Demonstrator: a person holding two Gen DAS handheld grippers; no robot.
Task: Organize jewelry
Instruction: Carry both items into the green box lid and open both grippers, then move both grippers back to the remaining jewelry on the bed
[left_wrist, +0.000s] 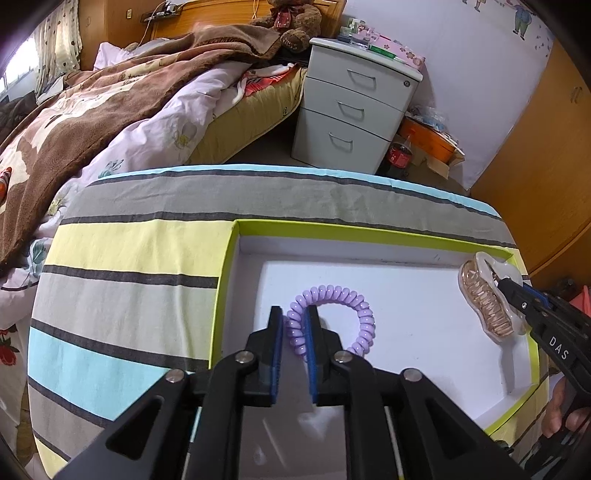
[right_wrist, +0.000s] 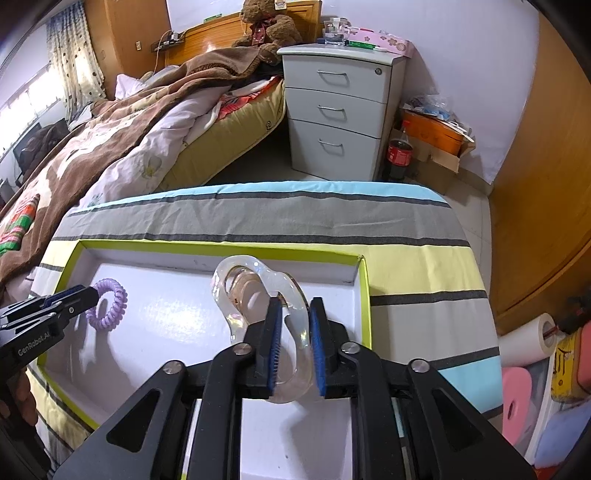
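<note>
A shallow white box with a lime-green rim (left_wrist: 332, 229) (right_wrist: 221, 245) lies on the striped cloth. A purple spiral hair tie (left_wrist: 354, 299) (right_wrist: 110, 306) rests on the box floor. Its left strand runs between the blue pads of my left gripper (left_wrist: 295, 310) (right_wrist: 94, 293), which stand slightly apart from it, so the gripper is open. A clear hair claw clip with rose-gold teeth (left_wrist: 484, 299) (right_wrist: 243, 288) sits at the box's right end. Its clear handle lies between the fingers of my right gripper (right_wrist: 295, 301) (left_wrist: 504, 286), with small gaps at the pads.
The striped cloth (left_wrist: 129, 258) covers a small table with rounded far edge. Beyond it are a bed with a brown blanket (left_wrist: 92, 110), a grey three-drawer nightstand (right_wrist: 332, 110), a cola bottle (right_wrist: 399, 151) and wooden wardrobe doors (right_wrist: 546, 184). A person's hand (left_wrist: 561, 413) holds the right gripper.
</note>
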